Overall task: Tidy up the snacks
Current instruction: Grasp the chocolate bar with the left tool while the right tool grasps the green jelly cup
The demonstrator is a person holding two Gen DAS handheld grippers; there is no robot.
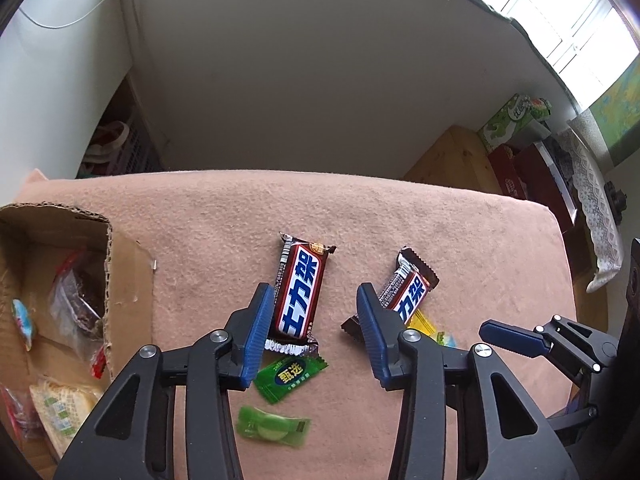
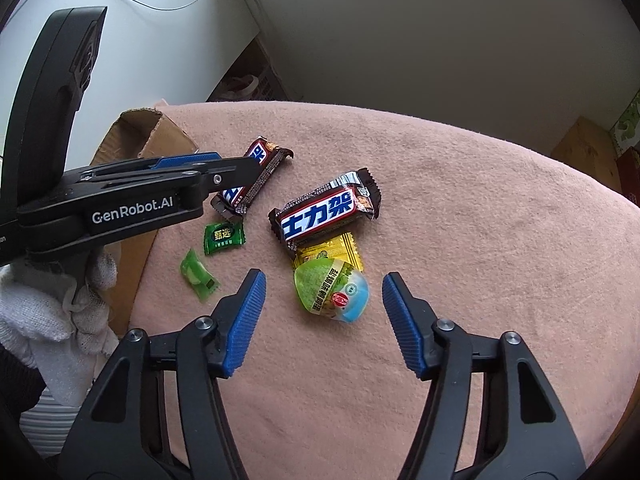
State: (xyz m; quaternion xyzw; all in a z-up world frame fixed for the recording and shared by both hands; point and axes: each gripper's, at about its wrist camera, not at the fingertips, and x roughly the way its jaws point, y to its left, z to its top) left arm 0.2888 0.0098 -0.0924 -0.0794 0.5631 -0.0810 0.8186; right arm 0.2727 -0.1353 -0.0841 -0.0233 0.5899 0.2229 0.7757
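The left gripper [image 1: 316,332], jaws standing wide and empty, is sitting nearest the chocolate bar [image 1: 300,296] lying on the pink cloth [image 1: 460,248], its long axis running forward between the fingers, while the right gripper [image 2: 324,320] is gaping around the egg-shaped packet [image 2: 332,290].

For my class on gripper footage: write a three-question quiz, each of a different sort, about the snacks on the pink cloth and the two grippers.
1. True or false: both the left gripper and the right gripper are open.
2. Multiple choice: what lies partly under the Snickers bar nearer the right gripper? A) yellow packet B) a spoon C) a red apple
3. Fill in: snacks already sorted sit in the ____ box at the cloth's left edge.

Key: 1 true; 2 A; 3 cardboard
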